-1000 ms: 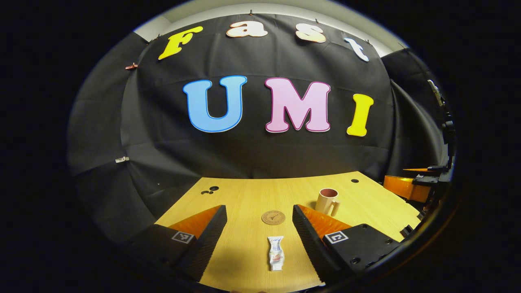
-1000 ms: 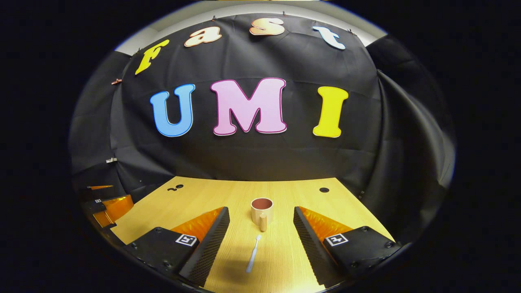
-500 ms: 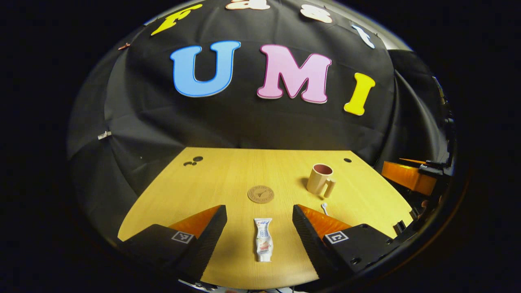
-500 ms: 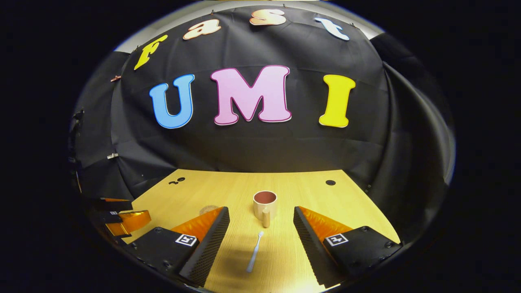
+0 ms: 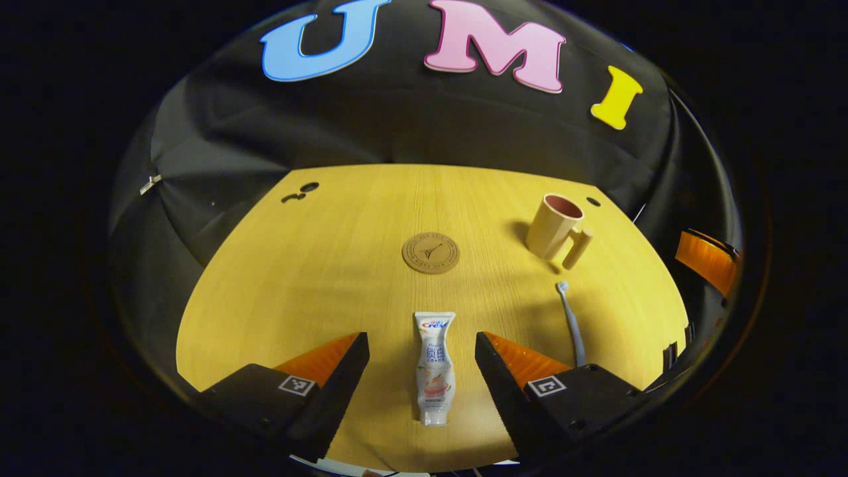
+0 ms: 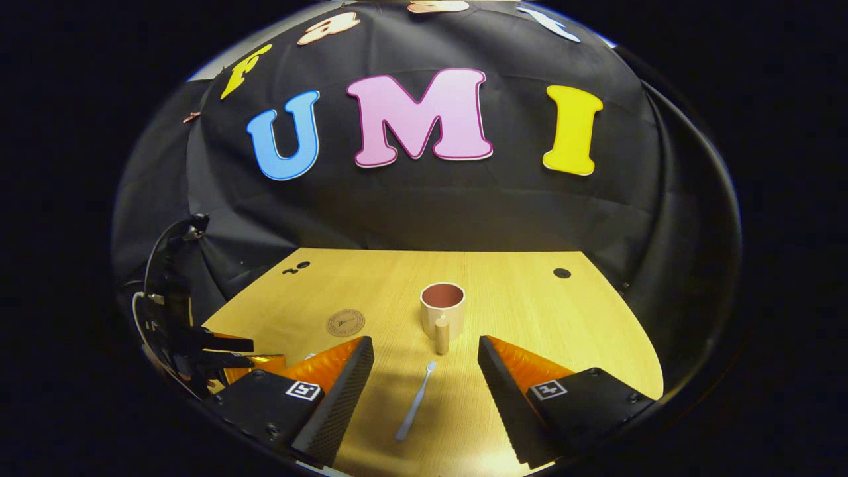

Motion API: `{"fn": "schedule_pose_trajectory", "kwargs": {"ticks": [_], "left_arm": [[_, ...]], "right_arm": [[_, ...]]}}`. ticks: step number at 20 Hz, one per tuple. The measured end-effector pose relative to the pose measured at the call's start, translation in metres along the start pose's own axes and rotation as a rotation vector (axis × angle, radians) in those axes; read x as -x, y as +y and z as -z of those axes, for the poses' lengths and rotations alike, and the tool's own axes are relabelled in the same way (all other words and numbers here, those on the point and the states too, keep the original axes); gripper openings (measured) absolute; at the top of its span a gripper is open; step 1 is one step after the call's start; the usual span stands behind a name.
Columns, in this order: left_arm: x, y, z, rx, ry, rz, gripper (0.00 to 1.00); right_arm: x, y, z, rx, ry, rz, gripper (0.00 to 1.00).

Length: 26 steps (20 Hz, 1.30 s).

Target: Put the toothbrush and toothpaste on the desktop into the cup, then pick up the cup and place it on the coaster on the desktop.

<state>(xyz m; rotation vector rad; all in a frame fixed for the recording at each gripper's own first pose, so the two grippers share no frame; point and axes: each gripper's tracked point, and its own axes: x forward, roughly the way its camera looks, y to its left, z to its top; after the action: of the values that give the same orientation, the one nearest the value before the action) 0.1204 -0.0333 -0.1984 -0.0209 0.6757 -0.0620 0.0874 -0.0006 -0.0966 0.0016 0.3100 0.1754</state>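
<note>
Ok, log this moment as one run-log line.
left gripper: open, over toothpaste | right gripper: open, over toothbrush | cup: empty, off coaster

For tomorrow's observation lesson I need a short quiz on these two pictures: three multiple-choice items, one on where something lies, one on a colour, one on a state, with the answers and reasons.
1. Where does the toothpaste lie?
A. inside the cup
B. flat on the table between the left gripper's fingers
C. on the coaster

2. What colour is the inside of the cup?
A. reddish brown
B. blue
C. green

3. What state is the right gripper in?
A. shut on the toothbrush
B. shut on the cup handle
C. open, holding nothing

Answers:
1. B: in the left gripper view the tube rests on the table, short of the coaster, with the left gripper open on either side.
2. A: the right gripper view looks into its reddish-brown interior.
3. C: its fingers stand wide apart, and the toothbrush lies on the wood between them, untouched.
</note>
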Motion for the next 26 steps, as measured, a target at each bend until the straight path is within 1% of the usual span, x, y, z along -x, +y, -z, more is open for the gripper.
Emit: {"fn": "schedule_pose_trajectory", "kwargs": {"ticks": [3,6,8,11,13,15,16,17,18,20,21,23,24,25,26], "left_arm": [[-0.024,-0.001,0.011,-0.002,0.090,-0.015,1.00],[-0.047,0.001,0.022,-0.031,0.168,-0.048,1.00],[-0.060,0.001,0.028,-0.042,0.221,-0.068,1.00],[-0.072,0.001,0.034,-0.048,0.278,-0.088,0.98],[-0.077,-0.003,0.033,-0.030,0.291,-0.086,0.95],[-0.076,-0.010,0.038,0.031,0.337,-0.068,0.84],[-0.077,-0.009,0.038,0.040,0.353,-0.071,0.76],[-0.077,-0.007,0.036,0.037,0.367,-0.065,0.72],[-0.079,-0.006,0.037,0.033,0.384,-0.063,0.58],[-0.078,-0.008,0.037,0.031,0.405,-0.052,0.41],[-0.078,-0.008,0.038,0.013,0.417,-0.040,0.41],[-0.078,-0.007,0.038,-0.019,0.426,-0.026,0.37],[-0.077,-0.007,0.039,-0.035,0.424,-0.014,0.34],[-0.076,-0.007,0.038,-0.043,0.420,-0.006,0.28],[-0.077,-0.007,0.039,-0.043,0.414,0.001,0.29]], "right_arm": [[-0.011,-0.005,0.009,-0.008,0.033,-0.015,0.98],[-0.024,-0.011,0.018,-0.020,0.072,-0.038,0.98],[-0.027,-0.018,0.025,-0.011,0.094,-0.037,0.98],[-0.032,-0.025,0.031,-0.015,0.110,-0.046,0.98],[-0.036,-0.029,0.036,-0.032,0.125,-0.053,0.98],[-0.038,-0.030,0.042,-0.058,0.143,-0.059,0.98],[-0.039,-0.031,0.046,-0.067,0.153,-0.061,0.98],[-0.040,-0.031,0.050,-0.070,0.162,-0.060,0.99],[-0.040,-0.032,0.053,-0.068,0.171,-0.055,0.98],[-0.039,-0.032,0.055,-0.068,0.179,-0.046,0.98],[-0.038,-0.030,0.057,-0.066,0.185,-0.040,0.98],[-0.037,-0.026,0.064,-0.059,0.207,-0.024,0.98],[-0.035,-0.023,0.068,-0.056,0.222,-0.017,0.98],[-0.035,-0.019,0.073,-0.053,0.237,-0.009,0.98],[-0.035,-0.015,0.078,-0.050,0.258,-0.005,0.99]]}}
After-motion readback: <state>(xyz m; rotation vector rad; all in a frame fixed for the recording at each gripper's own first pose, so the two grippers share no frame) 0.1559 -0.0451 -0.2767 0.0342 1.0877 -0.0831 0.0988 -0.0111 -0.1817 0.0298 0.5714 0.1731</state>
